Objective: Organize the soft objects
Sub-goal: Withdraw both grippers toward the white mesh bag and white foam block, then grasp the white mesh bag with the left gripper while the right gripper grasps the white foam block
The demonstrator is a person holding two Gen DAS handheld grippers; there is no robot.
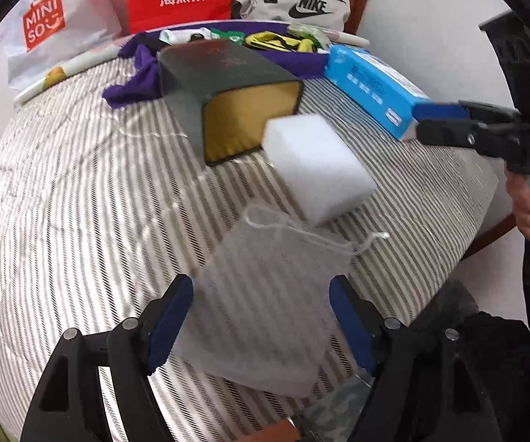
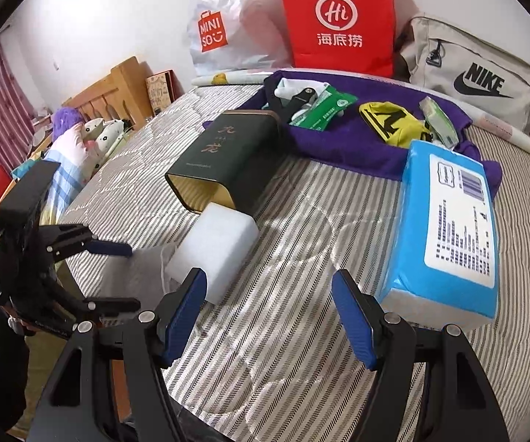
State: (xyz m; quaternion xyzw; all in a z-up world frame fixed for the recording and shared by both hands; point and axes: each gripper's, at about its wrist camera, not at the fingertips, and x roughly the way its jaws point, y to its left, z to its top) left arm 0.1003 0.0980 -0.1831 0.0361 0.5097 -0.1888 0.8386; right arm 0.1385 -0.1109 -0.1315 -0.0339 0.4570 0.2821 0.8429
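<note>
A translucent white mesh drawstring pouch (image 1: 265, 294) lies flat on the striped bed (image 1: 80, 202), between the blue pads of my left gripper (image 1: 263, 313). That gripper is open and its pads do not press the pouch. Just beyond the pouch sits a white foam block (image 1: 316, 169), at the mouth of a dark green tin (image 1: 228, 84) lying on its side. My right gripper (image 2: 268, 294) is open over bare bedding, its left finger close to the foam block (image 2: 217, 246). In the right wrist view the left gripper (image 2: 125, 276) stands over the pouch (image 2: 143, 269).
A blue tissue pack (image 2: 449, 228) lies right of the tin (image 2: 228, 162). Behind it a purple cloth (image 2: 357, 147) carries several small packets. A Miniso bag (image 2: 220, 22), a red paper bag (image 2: 338, 18) and a Nike bag (image 2: 474, 73) line the wall.
</note>
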